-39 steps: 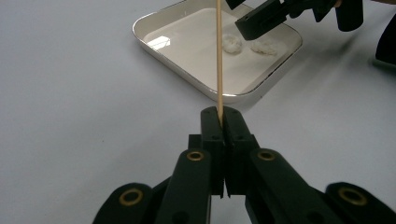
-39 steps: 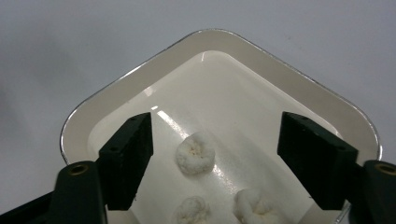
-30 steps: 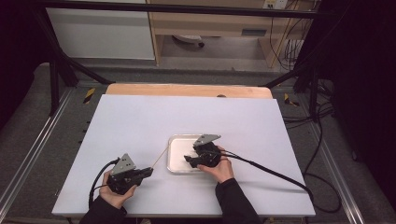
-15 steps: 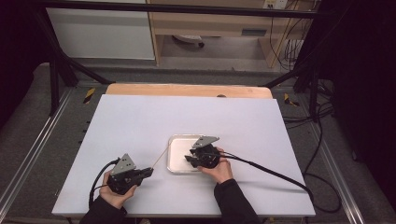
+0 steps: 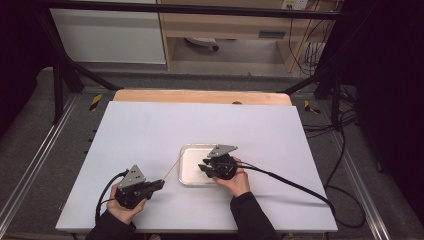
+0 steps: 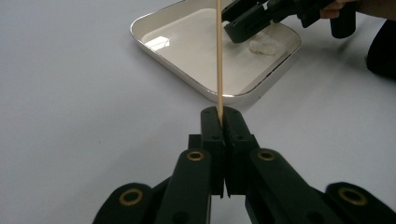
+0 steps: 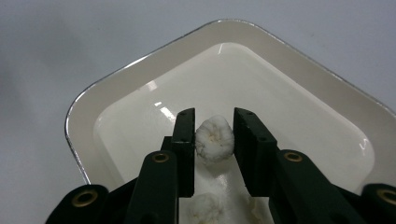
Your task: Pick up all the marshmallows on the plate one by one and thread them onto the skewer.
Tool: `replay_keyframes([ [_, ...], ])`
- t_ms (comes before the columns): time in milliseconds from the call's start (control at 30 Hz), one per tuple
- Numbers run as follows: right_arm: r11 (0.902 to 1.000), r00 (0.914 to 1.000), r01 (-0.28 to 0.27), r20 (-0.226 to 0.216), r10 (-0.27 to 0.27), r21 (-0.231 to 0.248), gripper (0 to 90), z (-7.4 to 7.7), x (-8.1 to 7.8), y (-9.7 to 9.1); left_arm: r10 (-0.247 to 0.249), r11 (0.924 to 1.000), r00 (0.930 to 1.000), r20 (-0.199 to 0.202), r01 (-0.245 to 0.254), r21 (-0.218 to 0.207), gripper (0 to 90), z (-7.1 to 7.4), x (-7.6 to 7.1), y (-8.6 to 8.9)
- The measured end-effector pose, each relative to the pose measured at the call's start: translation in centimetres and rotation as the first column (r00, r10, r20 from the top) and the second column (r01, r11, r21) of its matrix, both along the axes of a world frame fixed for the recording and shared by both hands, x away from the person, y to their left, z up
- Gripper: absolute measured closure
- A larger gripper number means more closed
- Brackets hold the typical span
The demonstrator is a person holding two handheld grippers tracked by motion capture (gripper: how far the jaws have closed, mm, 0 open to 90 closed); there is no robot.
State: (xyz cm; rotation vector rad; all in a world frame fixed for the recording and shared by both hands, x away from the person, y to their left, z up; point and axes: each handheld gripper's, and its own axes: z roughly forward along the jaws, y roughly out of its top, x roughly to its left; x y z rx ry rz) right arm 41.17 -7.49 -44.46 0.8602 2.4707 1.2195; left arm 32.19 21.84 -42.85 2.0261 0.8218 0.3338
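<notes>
Since the earlier frame my right gripper [image 7: 213,140] has moved a little inside the tray [image 5: 186,172], and its jaws have just been closing around one white piece [image 7: 214,138]. The piece stands between the two pads; the left pad touches it, but on the other side I think there is still a thin gap, so I cannot say it is really clamped. My left gripper [image 6: 219,122] has not moved. It is clenched on one thin wooden stick [image 6: 218,56], which points toward the tray.

I count two grippers, one stick, one tray, and three white pieces in the right gripper view: the one between the jaws and two more [image 7: 204,205] low behind them, partly hidden. The pieces are lumpy and ridged, soft-looking. The tray is square with round corners, glossy cream inside, with a thin metal-coloured rim. The table [image 5: 150,130] is flat, matte, pale. I can read no writing anywhere.
</notes>
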Motion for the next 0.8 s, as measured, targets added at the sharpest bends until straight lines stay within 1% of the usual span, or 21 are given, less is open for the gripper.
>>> replay_keyframes([
  [100, 0.9998, 0.9999, -0.006, 0.008, 0.006, 0.019, 71.4, 0.9, -0.2, -0.3, -0.002, 1.0000, 1.0000, 0.004, 0.002, -0.001, 88.7, 0.0, -0.1, -0.1],
  [167, 0.9992, 0.9999, -0.007, 0.011, 0.007, 0.040, 71.6, 1.5, -0.3, -0.6, -0.005, 1.0000, 1.0000, 0.005, 0.005, 0.001, 88.7, 0.0, -0.1, -0.2],
  [200, 0.9992, 0.9999, -0.007, 0.011, 0.007, 0.040, 71.6, 1.5, -0.3, -0.6, -0.004, 1.0000, 1.0000, 0.006, 0.004, 0.001, 88.7, 0.0, -0.1, -0.2],
  [233, 0.9980, 0.9999, -0.011, 0.012, 0.010, 0.062, 71.8, 2.1, -0.5, -0.8, -0.006, 1.0000, 1.0000, 0.007, 0.006, 0.000, 88.7, 0.0, -0.1, -0.2],
  [333, 0.9945, 0.9999, -0.014, 0.010, 0.013, 0.104, 72.2, 2.9, -0.8, -1.1, -0.010, 0.9999, 0.9999, 0.012, 0.010, -0.003, 88.7, 0.0, -0.3, -0.5],
  [433, 0.9904, 0.9998, -0.020, 0.013, 0.018, 0.137, 72.5, 3.7, -1.0, -1.4, -0.015, 0.9999, 0.9997, 0.017, 0.015, -0.002, 88.7, 0.0, -0.3, -0.6],
  [467, 0.9904, 0.9998, -0.020, 0.013, 0.018, 0.137, 72.5, 3.7, -1.0, -1.4, -0.014, 0.9999, 0.9997, 0.018, 0.014, -0.007, 88.7, 0.0, -0.4, -0.7],
  [500, 0.9872, 0.9996, -0.023, 0.018, 0.021, 0.158, 72.6, 4.1, -1.2, -1.6, -0.018, 0.9998, 0.9996, 0.020, 0.018, -0.004, 88.7, 0.0, -0.4, -0.7],
  [533, 0.9872, 0.9996, -0.023, 0.018, 0.021, 0.158, 72.6, 4.1, -1.2, -1.6, -0.020, 0.9998, 0.9996, 0.021, 0.020, -0.005, 88.7, 0.0, -0.4, -0.7],
  [600, 0.9833, 0.9996, -0.026, 0.018, 0.023, 0.180, 72.7, 4.5, -1.3, -1.7, -0.023, 0.9997, 0.9994, 0.025, 0.023, -0.006, 88.7, 0.0, -0.4, -0.8],
  [633, 0.9791, 0.9995, -0.029, 0.016, 0.026, 0.202, 72.7, 5.0, -1.5, -1.9, -0.024, 0.9997, 0.9994, 0.024, 0.024, -0.006, 88.7, 0.0, -0.5, -0.9],
  [667, 0.9791, 0.9995, -0.029, 0.016, 0.026, 0.202, 72.7, 5.0, -1.5, -1.9, -0.025, 0.9997, 0.9993, 0.026, 0.025, -0.004, 88.7, 0.0, -0.5, -0.9],
  [733, 0.9721, 0.9996, -0.028, 0.014, 0.025, 0.233, 72.7, 5.5, -1.6, -2.2, -0.024, 0.9997, 0.9993, 0.027, 0.024, -0.007, 88.7, 0.0, -0.5, -1.0],
  [800, 0.9706, 0.9996, -0.027, 0.013, 0.024, 0.239, 72.8, 5.7, -1.6, -2.3, -0.024, 0.9997, 0.9994, 0.027, 0.024, -0.008, 88.7, 0.0, -0.5, -1.0],
])
